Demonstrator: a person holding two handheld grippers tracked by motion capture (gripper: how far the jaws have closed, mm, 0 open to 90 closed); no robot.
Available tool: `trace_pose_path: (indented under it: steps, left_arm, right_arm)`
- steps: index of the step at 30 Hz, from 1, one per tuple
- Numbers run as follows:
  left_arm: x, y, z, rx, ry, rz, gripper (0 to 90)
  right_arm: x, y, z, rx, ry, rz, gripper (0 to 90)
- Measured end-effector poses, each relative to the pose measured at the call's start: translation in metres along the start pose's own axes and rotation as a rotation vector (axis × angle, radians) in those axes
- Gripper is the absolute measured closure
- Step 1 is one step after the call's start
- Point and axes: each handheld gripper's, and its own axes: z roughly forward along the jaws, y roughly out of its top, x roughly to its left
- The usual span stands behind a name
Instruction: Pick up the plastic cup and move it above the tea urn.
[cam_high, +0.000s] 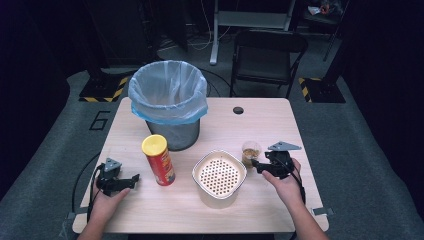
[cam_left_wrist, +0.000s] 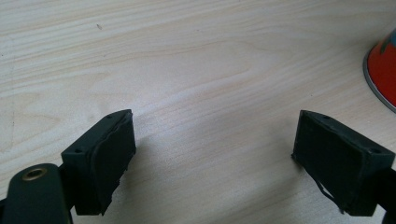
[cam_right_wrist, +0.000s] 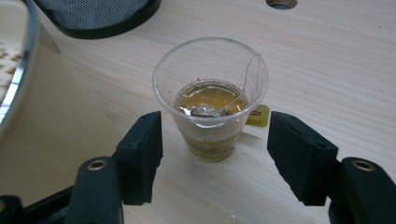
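Clear plastic cup (cam_right_wrist: 211, 95), upright on the pale wooden table, centre of the right gripper view, right of centre in the high view (cam_high: 250, 151). About half full of amber-brown tea, with a soaked tea bag (cam_right_wrist: 205, 110) lying sunk in the liquid. Thin string running up the inner wall and over the rim at the right, ending in a small yellow tag (cam_right_wrist: 259, 116) hanging outside, low on the cup's right side. Rim round and undented, walls tapering toward the base.

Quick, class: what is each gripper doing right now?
Left gripper: open, holding nothing.
Right gripper: open, jaws either side of the cup, not touching it.
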Motion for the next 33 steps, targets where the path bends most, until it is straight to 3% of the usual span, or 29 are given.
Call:
trace_pose_path:
  steps: [6, 19, 33]
  left_arm:
    - [0.0, 0.0, 0.0, 0.0, 0.0, 0.0, 12.6]
    - [0.0, 0.0, 0.0, 0.0, 0.0, 0.0, 12.6]
    - [0.0, 0.0, 0.0, 0.0, 0.0, 0.0, 12.6]
  right_arm:
    - [0.001, -0.001, 0.02, 0.011, -0.003, 0.011, 33.6]
    - [0.014, 0.005, 0.048, 0.003, -0.014, -0.042, 25.7]
    - [0.017, 0.014, 0.067, -0.019, -0.027, -0.077, 28.2]
